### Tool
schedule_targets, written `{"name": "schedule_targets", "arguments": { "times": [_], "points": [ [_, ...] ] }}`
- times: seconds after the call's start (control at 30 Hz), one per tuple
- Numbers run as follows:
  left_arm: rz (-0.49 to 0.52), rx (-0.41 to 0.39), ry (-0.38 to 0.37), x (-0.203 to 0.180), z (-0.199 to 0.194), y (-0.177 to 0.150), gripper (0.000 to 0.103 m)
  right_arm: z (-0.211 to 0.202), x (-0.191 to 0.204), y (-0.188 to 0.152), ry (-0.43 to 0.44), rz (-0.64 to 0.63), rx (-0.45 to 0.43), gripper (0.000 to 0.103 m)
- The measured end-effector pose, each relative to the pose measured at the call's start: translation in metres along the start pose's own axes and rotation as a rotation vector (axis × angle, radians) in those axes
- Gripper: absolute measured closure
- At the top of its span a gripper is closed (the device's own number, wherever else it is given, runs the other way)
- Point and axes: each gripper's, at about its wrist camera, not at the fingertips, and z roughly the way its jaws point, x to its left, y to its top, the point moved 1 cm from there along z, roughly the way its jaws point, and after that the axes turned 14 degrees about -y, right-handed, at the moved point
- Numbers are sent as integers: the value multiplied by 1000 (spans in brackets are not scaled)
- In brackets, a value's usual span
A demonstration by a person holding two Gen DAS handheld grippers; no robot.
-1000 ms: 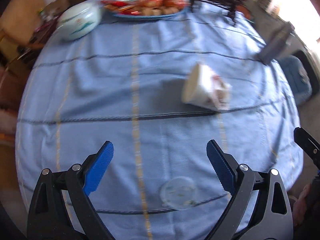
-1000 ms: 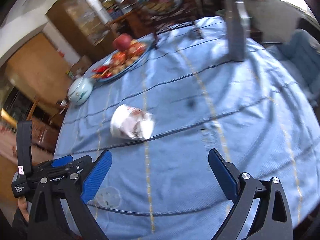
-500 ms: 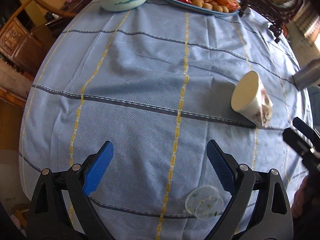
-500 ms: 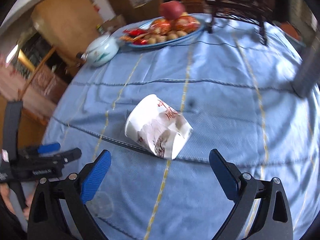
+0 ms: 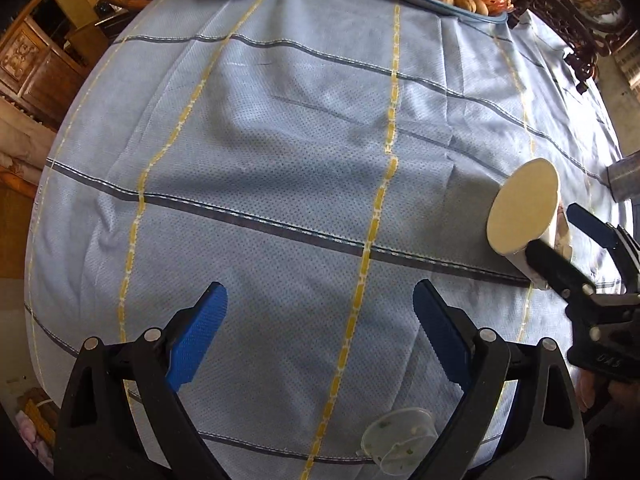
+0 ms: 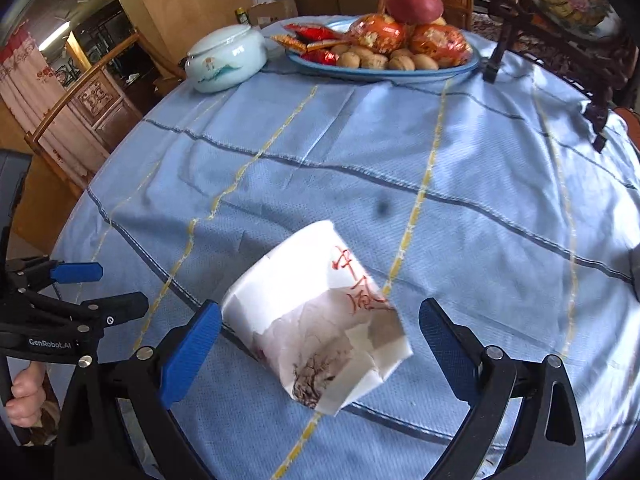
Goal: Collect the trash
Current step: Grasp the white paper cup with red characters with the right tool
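Paper cup (image 6: 320, 320), crumpled, on its side near the table's right edge, white with red writing, mouth facing left. My right gripper (image 6: 320, 344) has closed in since half a second ago; the cup now sits between its spread jaws, untouched, so the grasp looks next. Left gripper (image 5: 320, 332) hangs released over blue tablecloth (image 5: 280, 160); clear plastic lid (image 5: 398, 440) lies by the near edge.

Round table under a blue cloth (image 6: 480, 152) with yellow and dark stripes, crushed paper cup (image 6: 320, 320) on its side, clear plastic lid (image 5: 398, 440) near the edge, lidded ceramic pot (image 6: 226, 58), blue plate (image 6: 384, 72) of snacks at far side
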Motion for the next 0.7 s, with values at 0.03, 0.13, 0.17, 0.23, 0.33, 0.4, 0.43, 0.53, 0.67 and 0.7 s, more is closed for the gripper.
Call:
{"name": "schedule_targets", "arguments": {
  "times": [0.03,0.13,0.17,0.23,0.33,0.4,0.43,0.53,0.67,0.7],
  "points": [
    [0,2,1,0,1,0,12,2,2,-1,0,-8,3,6],
    [-8,1,1,2,1,1,12,6,9,-6,-3,-34,6,6],
    [-13,-1,-1,3,1,1,12,6,10,-6,-4,-33,5,7],
    [-19,-8,-3,4,-2,-1,12,6,10,-7,12,-17,24,22],
    [-20,-27,-5,8,-10,-4,12,1,4,-7,50,30,44,30],
    [-17,-44,-4,8,-19,-7,12,-6,2,-7,60,52,39,30],
    [-15,-51,-4,7,-23,-10,12,-11,1,-8,60,60,33,30],
    [4,-81,-4,1,-37,-16,12,-22,-1,-13,53,77,18,30],
    [38,-111,8,-7,-50,-26,12,-34,-2,-24,54,109,16,30],
    [46,-115,12,-10,-51,-26,12,-39,-3,-28,55,117,15,30]
  ]
}}
